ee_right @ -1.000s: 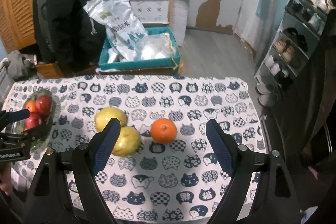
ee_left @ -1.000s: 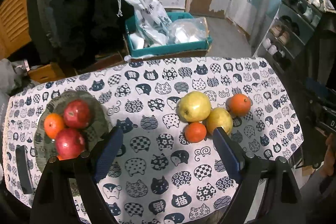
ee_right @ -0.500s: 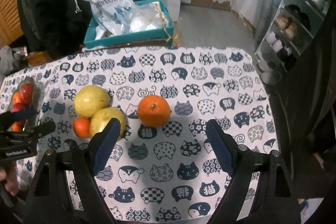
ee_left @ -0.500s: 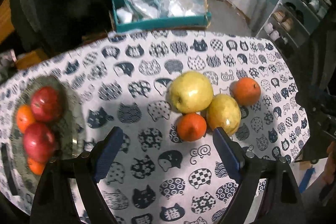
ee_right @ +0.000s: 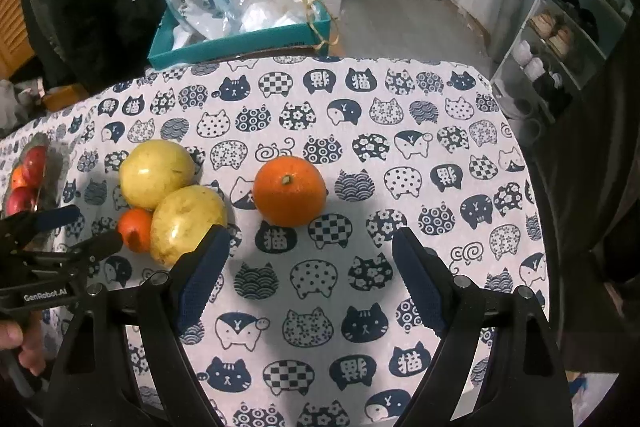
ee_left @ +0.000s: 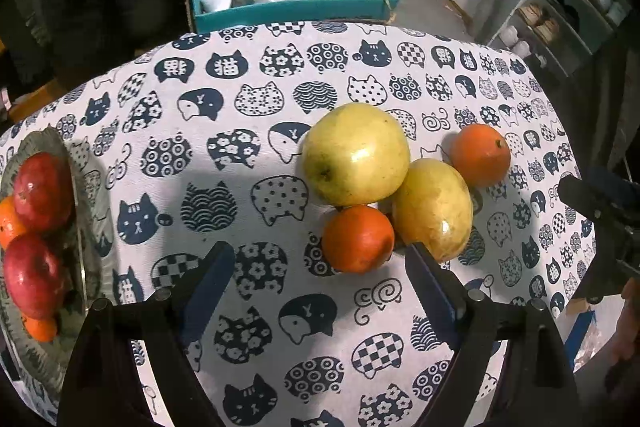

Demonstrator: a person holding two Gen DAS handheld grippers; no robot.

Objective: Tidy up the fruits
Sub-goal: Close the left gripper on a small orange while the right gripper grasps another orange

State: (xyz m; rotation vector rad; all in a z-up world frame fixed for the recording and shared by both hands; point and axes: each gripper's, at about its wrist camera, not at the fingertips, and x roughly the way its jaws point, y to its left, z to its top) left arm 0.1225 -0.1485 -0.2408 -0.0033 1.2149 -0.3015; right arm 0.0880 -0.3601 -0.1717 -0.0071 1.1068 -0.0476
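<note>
Two hand-held grippers above fruit on a cat-print tablecloth.
Left gripper and right gripper: jaws apart, empty. Small round orange touches two yellow pears; larger orange lies apart.

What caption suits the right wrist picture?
Open hand-held gripper above an orange on a cat-print tablecloth, two yellow fruits alongside.

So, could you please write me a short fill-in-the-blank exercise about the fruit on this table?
1. The plate holds oranges and two ____ apples.
2. The small orange touches two ____ fruits.
3. The large orange sits ahead of the ____ gripper.
4. Both grippers' jaws are ____.

Missing words: red; yellow; right; open
</note>
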